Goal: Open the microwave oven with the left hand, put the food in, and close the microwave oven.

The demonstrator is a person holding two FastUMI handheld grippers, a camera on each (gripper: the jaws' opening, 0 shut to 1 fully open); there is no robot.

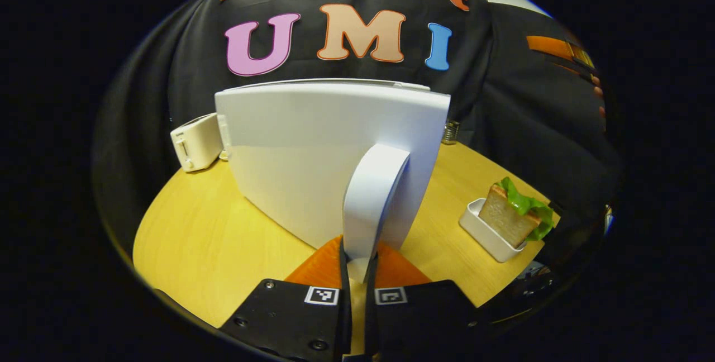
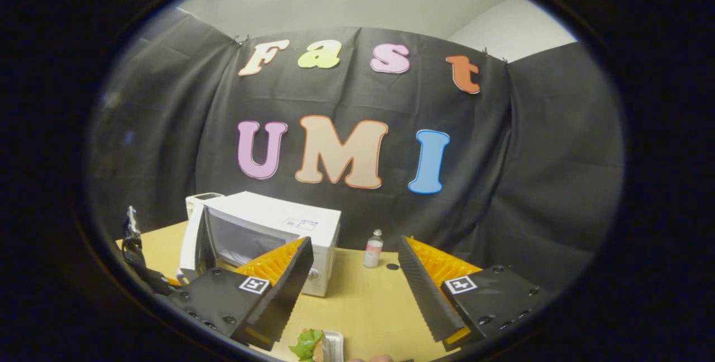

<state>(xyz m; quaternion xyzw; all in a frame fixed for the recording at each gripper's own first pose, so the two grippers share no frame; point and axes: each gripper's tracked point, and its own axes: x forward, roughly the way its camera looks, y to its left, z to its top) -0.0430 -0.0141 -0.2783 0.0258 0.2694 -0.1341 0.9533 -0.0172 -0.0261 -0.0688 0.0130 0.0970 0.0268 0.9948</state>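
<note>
1. In the left gripper view, the left hand-held gripper (image 1: 357,272) sat at the bottom centre of the frame, its two fingers clamped together on the white door handle (image 1: 371,200) of the microwave oven (image 1: 329,149).
2. The microwave door (image 1: 313,144) took up the middle of that frame, seen from its outer face. The right gripper view showed it swung partly out from the microwave oven (image 2: 279,228) at lower left, with the dark cavity just visible behind it.
3. The food, a toast-and-lettuce sandwich (image 1: 516,211), stood upright in a small white tray (image 1: 486,233) on the desk (image 1: 223,239) at the right of the left gripper view. It lay well apart from the oven.
4. The right hand-held gripper (image 2: 354,289) had its fingers spread wide apart, holding nothing. A bit of the lettuce and tray (image 2: 332,345) peeked in at the bottom edge of its view.
5. The handle looked rigid and smooth, so a firm pinch across its arch seemed right. The sandwich looked soft, light and liable to fall apart, so the stiff tray wall was probably the safer place to grip.
6. The left gripper view alone gave the toaster (image 1: 195,141) at left. The right gripper view alone gave a small bottle (image 2: 373,249) beside the oven.
</note>
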